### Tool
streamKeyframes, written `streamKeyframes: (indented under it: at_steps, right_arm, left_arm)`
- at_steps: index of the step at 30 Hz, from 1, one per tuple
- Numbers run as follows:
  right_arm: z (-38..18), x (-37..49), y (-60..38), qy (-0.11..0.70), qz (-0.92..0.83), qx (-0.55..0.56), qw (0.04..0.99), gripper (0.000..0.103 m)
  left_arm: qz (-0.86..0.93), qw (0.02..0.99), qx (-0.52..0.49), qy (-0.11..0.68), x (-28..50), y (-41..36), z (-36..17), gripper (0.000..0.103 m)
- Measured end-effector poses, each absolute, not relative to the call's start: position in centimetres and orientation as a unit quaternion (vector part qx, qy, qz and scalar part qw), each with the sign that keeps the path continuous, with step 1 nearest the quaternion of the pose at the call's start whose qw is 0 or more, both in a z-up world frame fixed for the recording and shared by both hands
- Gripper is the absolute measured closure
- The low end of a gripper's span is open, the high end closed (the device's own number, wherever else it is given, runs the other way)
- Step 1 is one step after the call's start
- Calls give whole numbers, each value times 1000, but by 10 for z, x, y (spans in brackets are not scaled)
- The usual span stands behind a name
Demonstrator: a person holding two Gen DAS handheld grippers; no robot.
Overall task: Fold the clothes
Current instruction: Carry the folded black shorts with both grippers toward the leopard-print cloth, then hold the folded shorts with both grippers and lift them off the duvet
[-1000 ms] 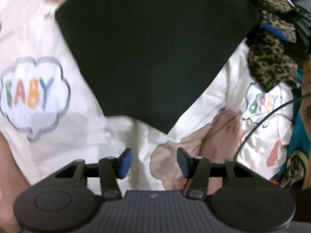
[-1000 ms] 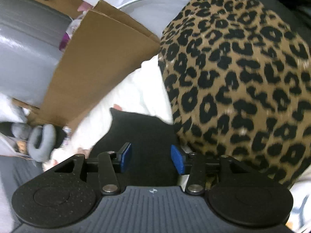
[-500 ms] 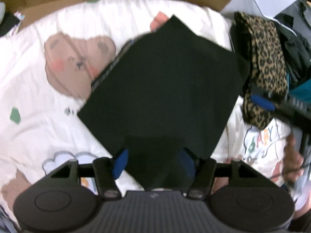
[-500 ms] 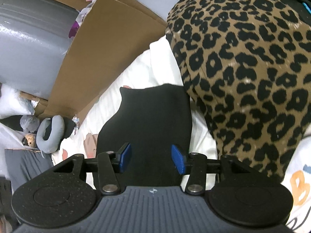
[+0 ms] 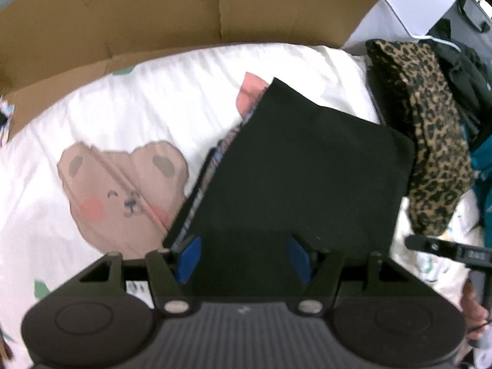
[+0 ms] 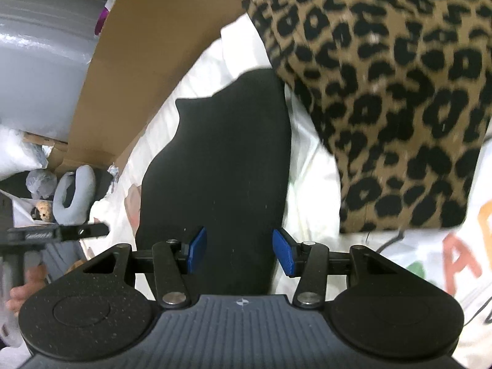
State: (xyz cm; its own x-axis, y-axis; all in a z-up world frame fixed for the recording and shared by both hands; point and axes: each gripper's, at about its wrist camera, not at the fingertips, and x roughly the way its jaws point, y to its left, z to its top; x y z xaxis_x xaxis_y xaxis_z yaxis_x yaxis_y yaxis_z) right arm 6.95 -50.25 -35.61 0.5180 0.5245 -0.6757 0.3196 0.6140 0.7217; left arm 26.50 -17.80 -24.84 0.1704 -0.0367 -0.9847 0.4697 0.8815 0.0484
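Observation:
A folded black garment (image 5: 307, 169) lies flat on a white bedsheet (image 5: 123, 107) printed with a bear. A striped layer shows along its left edge. My left gripper (image 5: 244, 258) points down over the garment's near edge, open, its blue pads wide apart with the cloth below them. In the right wrist view the same black garment (image 6: 221, 153) runs away from my right gripper (image 6: 240, 253), which is open over its near end. A leopard-print garment (image 6: 384, 92) lies just right of it, also in the left view (image 5: 430, 153).
A cardboard sheet (image 5: 153, 15) stands along the bed's far side. Dark clothes (image 5: 467, 77) and a teal garment (image 5: 482, 169) are piled past the leopard print. A grey neck pillow (image 6: 77, 190) sits beside the bed. A hand (image 6: 27, 279) holds the left gripper.
The left gripper has swung from the black garment's corner to over its near edge, and its jaws have widened. The right gripper has come lower and closer to the black garment.

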Motion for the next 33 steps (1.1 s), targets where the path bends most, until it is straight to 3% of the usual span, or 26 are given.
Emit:
streamKeyframes:
  at_steps: [18, 23, 33]
  right_arm:
    - [-389, 74, -477, 517, 62, 430, 738, 49]
    - [-389, 77, -479, 511, 65, 443, 734, 48]
    - [-390, 77, -484, 497, 64, 467, 729, 48]
  left_arm:
    - [-221, 753, 187, 592, 309, -171, -316, 37]
    - [-249, 742, 189, 593, 313, -166, -319, 50]
    - [-269, 734, 193, 592, 317, -161, -311, 62]
